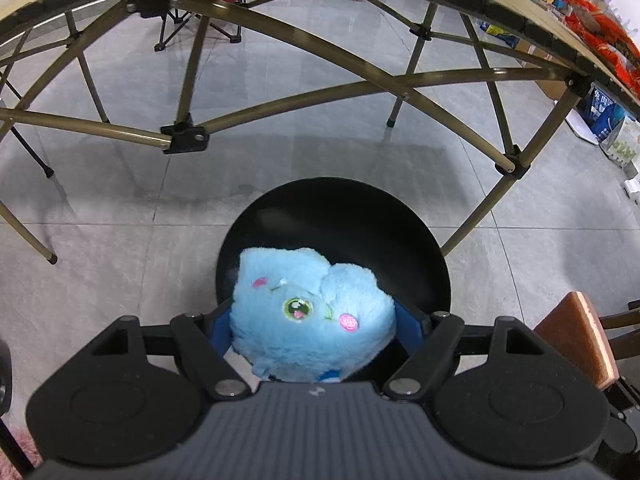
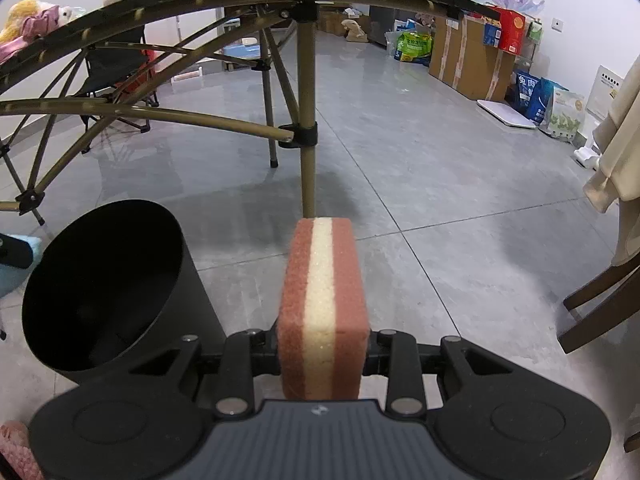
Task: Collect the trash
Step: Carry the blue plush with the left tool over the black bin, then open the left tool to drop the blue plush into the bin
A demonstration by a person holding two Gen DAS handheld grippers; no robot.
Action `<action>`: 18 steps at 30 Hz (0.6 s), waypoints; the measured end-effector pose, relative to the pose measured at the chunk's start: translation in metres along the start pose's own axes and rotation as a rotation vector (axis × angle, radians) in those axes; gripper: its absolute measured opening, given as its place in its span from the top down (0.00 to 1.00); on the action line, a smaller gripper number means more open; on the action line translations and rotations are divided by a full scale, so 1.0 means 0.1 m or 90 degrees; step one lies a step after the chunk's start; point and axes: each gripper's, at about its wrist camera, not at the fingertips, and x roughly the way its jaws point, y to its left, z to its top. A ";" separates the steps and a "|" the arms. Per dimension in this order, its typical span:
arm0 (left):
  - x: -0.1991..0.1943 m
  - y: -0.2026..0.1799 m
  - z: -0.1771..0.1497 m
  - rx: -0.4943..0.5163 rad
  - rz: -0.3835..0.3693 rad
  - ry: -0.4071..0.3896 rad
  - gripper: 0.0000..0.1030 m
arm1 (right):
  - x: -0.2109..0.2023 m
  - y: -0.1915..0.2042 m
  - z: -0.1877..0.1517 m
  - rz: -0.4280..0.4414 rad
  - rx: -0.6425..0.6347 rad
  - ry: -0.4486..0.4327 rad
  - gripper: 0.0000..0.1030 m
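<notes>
A fluffy blue plush toy (image 1: pixel 312 312) with a green eye and pink cheeks fills my left gripper (image 1: pixel 314 328), whose blue pads press on both its sides. It hangs just over the near rim of a round black bin (image 1: pixel 352 224) standing on the grey tile floor. In the right wrist view my right gripper (image 2: pixel 322 344) is shut on a red-brown sponge with a cream middle stripe (image 2: pixel 324 304), held upright. The same black bin (image 2: pixel 100 288) stands to its left, apart from the sponge, and a bit of the blue plush (image 2: pixel 16 276) shows at the left edge.
A folding table's brass legs and cross bars (image 1: pixel 280 96) arch over the bin; one leg (image 2: pixel 308 152) rises just beyond the sponge. A wooden chair (image 2: pixel 600 312) stands at the right. Cardboard boxes and bags (image 2: pixel 472 56) line the far wall.
</notes>
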 end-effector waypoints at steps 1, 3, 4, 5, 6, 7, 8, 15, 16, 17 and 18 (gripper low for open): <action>0.02 -0.02 0.01 0.001 -0.001 0.002 0.24 | 0.01 -0.01 0.00 0.000 0.001 0.000 0.71; 0.07 -0.08 0.03 0.006 0.002 0.002 0.24 | 0.01 -0.02 0.00 -0.001 0.000 0.001 0.71; 0.09 -0.11 0.04 0.007 0.006 0.003 0.24 | 0.02 -0.02 0.00 -0.002 0.000 0.002 0.71; 0.12 -0.13 0.04 0.007 0.008 0.004 0.24 | 0.03 -0.01 0.01 -0.002 0.000 0.002 0.71; 0.14 -0.14 0.05 0.006 0.008 0.007 0.24 | 0.03 -0.01 0.01 -0.002 0.001 0.003 0.71; 0.17 -0.16 0.06 0.006 0.008 0.010 0.24 | 0.03 -0.01 0.01 -0.002 0.000 0.004 0.71; 0.19 -0.18 0.06 0.006 0.008 0.012 0.24 | 0.03 -0.01 0.01 -0.002 0.000 0.004 0.71; 0.29 -0.26 0.08 0.013 0.013 0.018 0.21 | 0.05 -0.03 0.01 -0.005 -0.001 0.008 0.71; 0.30 -0.26 0.09 0.010 0.014 0.018 0.19 | 0.06 -0.03 0.01 -0.005 -0.001 0.008 0.71; 0.30 -0.27 0.09 0.010 0.012 0.017 0.16 | 0.06 -0.02 0.02 -0.006 -0.001 0.009 0.71; 0.31 -0.27 0.09 0.011 0.012 0.016 0.14 | 0.06 -0.02 0.02 -0.006 -0.001 0.009 0.71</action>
